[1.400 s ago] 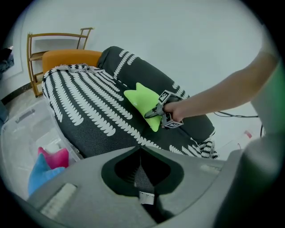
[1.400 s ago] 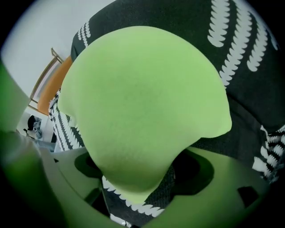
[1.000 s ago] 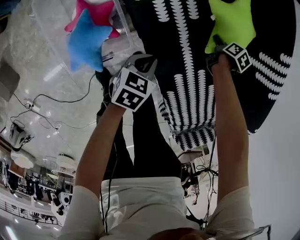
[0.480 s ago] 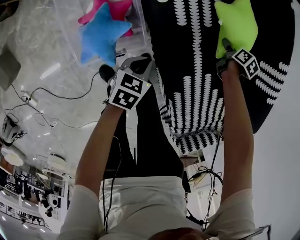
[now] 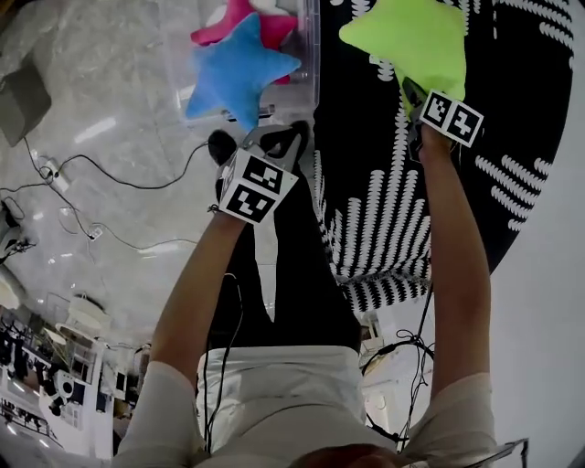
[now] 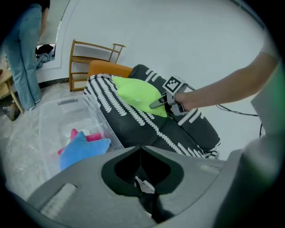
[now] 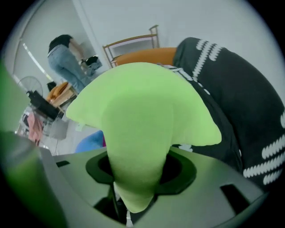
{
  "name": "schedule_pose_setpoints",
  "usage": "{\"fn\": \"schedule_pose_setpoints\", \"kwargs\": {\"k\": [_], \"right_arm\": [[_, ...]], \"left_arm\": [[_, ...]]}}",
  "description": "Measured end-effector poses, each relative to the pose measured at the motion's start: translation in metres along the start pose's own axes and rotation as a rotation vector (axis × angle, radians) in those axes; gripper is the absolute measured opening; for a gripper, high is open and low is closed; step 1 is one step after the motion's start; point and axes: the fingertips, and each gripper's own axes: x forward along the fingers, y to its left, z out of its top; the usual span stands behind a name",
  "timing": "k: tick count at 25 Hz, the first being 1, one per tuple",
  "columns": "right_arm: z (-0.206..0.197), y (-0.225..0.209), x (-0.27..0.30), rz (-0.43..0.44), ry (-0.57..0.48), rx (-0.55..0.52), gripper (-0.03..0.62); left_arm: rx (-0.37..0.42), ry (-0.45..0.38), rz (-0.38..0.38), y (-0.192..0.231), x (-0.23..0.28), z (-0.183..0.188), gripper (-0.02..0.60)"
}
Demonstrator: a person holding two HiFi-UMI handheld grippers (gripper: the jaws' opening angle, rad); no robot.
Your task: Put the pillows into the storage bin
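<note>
1. The right gripper (image 5: 413, 99) is clenched on one arm of the green star pillow (image 5: 411, 37), above the black white-patterned cushion (image 5: 384, 201).
2. The left gripper (image 6: 141, 149) is closed on nothing.
3. Just left of the green star pillow, the clear storage bin (image 5: 308, 55) holds a blue star pillow (image 5: 236, 78) lying over a pink pillow (image 5: 242, 23).
4. Cables (image 5: 119, 183) cross the floor farther left.

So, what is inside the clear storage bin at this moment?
A blue star pillow lies in the clear bin, partly over a pink pillow. The blue one covers much of the pink one; anything beneath them is hidden. The green pillow is outside it.
</note>
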Motion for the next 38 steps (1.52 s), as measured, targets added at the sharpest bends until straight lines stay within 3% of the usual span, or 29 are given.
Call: {"fn": "schedule_pose_setpoints", "kwargs": {"k": [8,13,16,18,19,23,31,38], "right_arm": [[0.029,0.157,0.043,0.095,0.106,-0.476,0.224],[0.039,0.213,0.062,0.1,0.133,-0.678,0.225],[0.056,0.247,0.073,0.057,0.083,-0.76,0.256],[0.075,0.269,0.078,0.035,-0.005,-0.788,0.351],[0.082,0.279,0.08,0.037,-0.035,-0.786,0.359],[0.074,0.3,0.092,0.088,0.032,-0.758,0.451],[0.063,0.296,0.068,0.088,0.066,-0.787,0.454],[0.084,0.312,-0.011,0.109,0.016,-0.781,0.453]], "left_arm": [[-0.109,-0.047,0.058,0.057,-0.039,-0.022,0.018],[-0.18,-0.088,0.11,0.08,-0.062,-0.036,0.018],[-0.235,-0.104,0.136,0.102,-0.078,-0.051,0.018],[-0.265,-0.112,0.149,0.115,-0.086,-0.06,0.018],[-0.275,-0.117,0.156,0.12,-0.089,-0.062,0.018],[-0.305,-0.128,0.175,0.131,-0.093,-0.068,0.018],[-0.257,-0.118,0.168,0.124,-0.115,-0.062,0.018],[-0.204,-0.15,0.202,0.116,-0.182,-0.025,0.018]]}}
